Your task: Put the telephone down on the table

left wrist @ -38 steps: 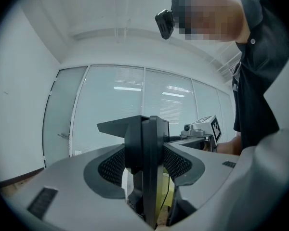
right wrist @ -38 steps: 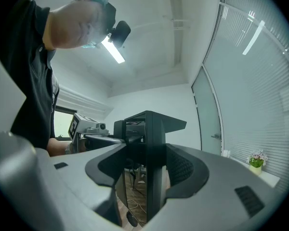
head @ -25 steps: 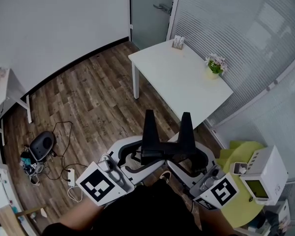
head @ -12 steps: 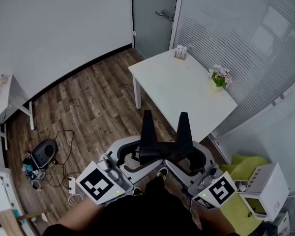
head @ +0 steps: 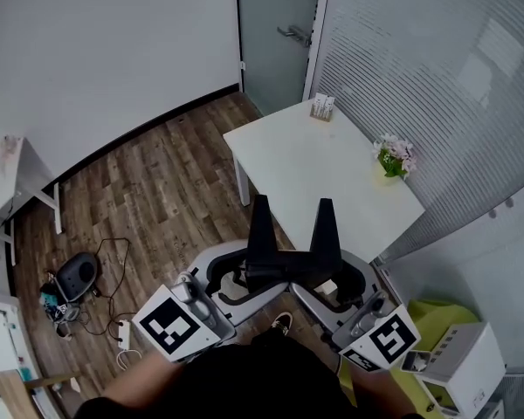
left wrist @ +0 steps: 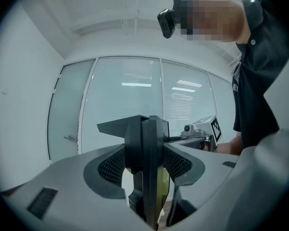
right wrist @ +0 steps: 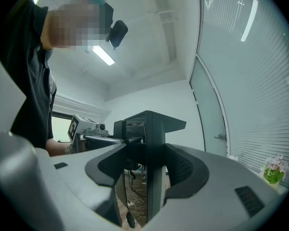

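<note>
Black two-pronged telephone (head: 288, 267) hangs clamped between our left gripper (head: 241, 278) and right gripper (head: 341, 278), just short of the white rectangular table (head: 314, 160); mid-carry, next we reach over it and lower.

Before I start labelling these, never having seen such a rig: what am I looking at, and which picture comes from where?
No robot here: a person holds a two-jaw gripper in each hand. The head view comes from a camera on the person's head, looking down; the two gripper views come from cameras riding on the grippers. The left gripper and right gripper together clamp a black telephone above the wooden floor. Ahead stands a white table bearing a potted flower and a small box.
</note>
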Motion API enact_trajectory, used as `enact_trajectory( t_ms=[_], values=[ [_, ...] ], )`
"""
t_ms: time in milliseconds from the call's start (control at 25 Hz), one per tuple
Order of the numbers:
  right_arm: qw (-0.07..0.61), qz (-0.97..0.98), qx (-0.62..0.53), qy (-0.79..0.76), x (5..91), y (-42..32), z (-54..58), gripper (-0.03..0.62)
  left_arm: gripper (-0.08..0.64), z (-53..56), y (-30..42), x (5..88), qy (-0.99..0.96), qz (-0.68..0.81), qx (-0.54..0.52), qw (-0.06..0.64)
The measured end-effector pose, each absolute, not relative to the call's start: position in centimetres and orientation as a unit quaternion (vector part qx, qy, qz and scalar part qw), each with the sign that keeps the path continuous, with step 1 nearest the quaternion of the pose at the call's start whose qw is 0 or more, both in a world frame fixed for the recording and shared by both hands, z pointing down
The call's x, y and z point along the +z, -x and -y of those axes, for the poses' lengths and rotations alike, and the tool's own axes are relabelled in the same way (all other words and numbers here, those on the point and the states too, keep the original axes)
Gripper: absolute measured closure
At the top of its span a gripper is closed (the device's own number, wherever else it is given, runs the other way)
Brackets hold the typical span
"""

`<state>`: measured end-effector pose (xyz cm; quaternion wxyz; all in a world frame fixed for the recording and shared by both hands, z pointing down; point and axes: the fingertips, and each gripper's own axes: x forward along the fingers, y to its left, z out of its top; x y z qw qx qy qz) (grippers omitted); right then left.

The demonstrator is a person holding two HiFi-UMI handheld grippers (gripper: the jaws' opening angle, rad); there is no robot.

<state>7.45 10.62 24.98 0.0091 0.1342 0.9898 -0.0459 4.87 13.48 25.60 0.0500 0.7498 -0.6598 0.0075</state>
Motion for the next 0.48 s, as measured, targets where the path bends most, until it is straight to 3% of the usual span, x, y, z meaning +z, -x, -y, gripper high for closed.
enact_trajectory(
  t_ms=[480],
  values=[
    [0.004, -0.99, -0.052, -0.13, 25.3, -3.4, -4.4, 0.331, 0.318, -7.3, -0.7, 25.9, -0.752, 0.656, 0.003, 0.059]
  ],
)
